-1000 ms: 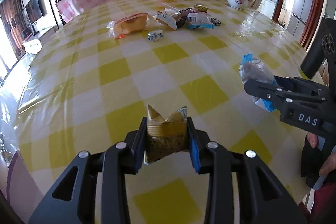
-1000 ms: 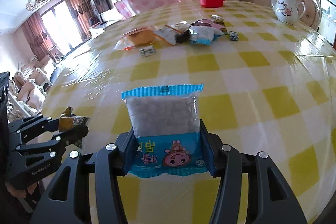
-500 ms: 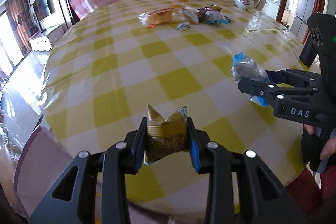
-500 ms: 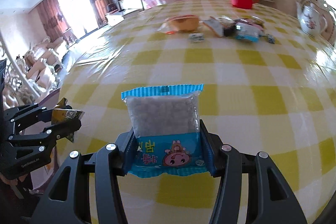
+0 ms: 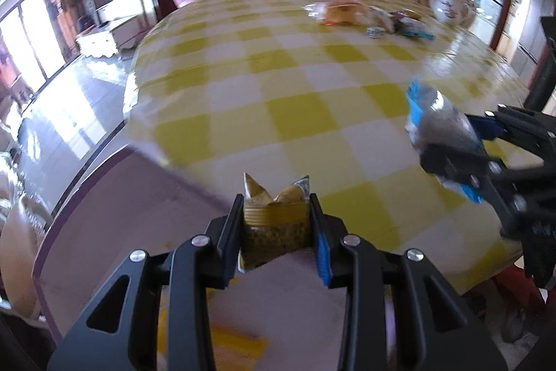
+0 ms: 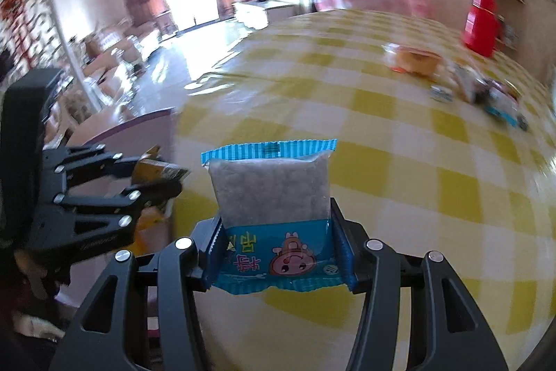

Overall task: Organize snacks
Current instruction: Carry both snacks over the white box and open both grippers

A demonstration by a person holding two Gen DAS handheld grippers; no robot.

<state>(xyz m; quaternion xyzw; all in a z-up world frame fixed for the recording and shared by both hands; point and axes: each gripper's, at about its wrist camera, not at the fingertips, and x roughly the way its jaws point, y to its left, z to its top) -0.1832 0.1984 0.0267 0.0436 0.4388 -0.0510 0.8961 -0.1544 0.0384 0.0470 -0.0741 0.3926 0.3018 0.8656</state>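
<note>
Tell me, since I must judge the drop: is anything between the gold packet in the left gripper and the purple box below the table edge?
Nothing visible. The left gripper holds the gold packet over the open purple box, with no lid or object in the gap. The right gripper is off to the side.

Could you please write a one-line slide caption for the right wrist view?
Right gripper holds a blue snack packet over the yellow checked table.

Both tools, the left [image 5: 276, 225] with its gold packet [image 5: 274, 225] and the right [image 6: 278, 252] with its blue packet [image 6: 274, 214], have swung leftward off the surface [image 5: 312, 86] edge over a purple box [image 5: 121, 214].
</note>
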